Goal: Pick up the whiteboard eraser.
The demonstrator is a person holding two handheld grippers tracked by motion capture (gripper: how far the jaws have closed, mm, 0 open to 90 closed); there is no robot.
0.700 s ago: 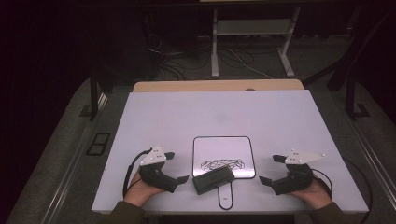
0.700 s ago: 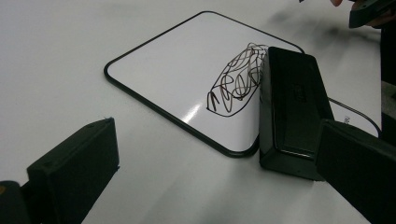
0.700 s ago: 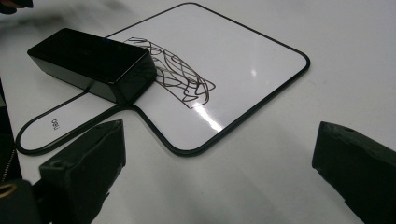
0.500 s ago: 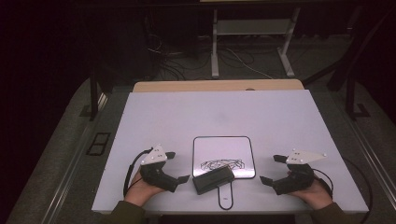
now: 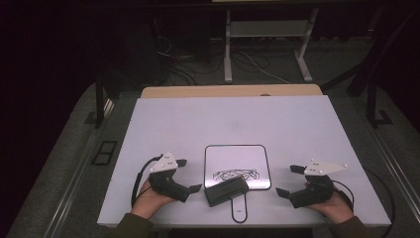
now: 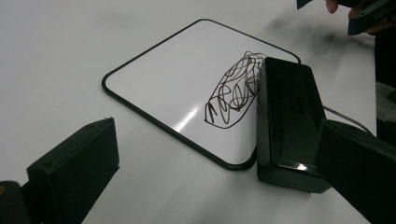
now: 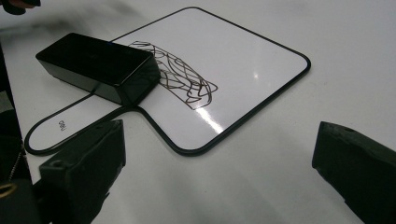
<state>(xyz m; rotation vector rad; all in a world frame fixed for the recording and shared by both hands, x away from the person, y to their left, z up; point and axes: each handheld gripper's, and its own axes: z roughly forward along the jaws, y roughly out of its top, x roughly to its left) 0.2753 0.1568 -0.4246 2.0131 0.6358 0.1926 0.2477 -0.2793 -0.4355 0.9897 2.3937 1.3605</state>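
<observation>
Small marks stand on the board's handle and the black eraser, neither legible.

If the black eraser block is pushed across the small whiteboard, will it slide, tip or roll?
The eraser is a low, flat-sided block, so it should probably slide, not roll or tip. Its glossy top may be slippery for the tongs. It lies on the whiteboard edge, so it might rock slightly there.
</observation>
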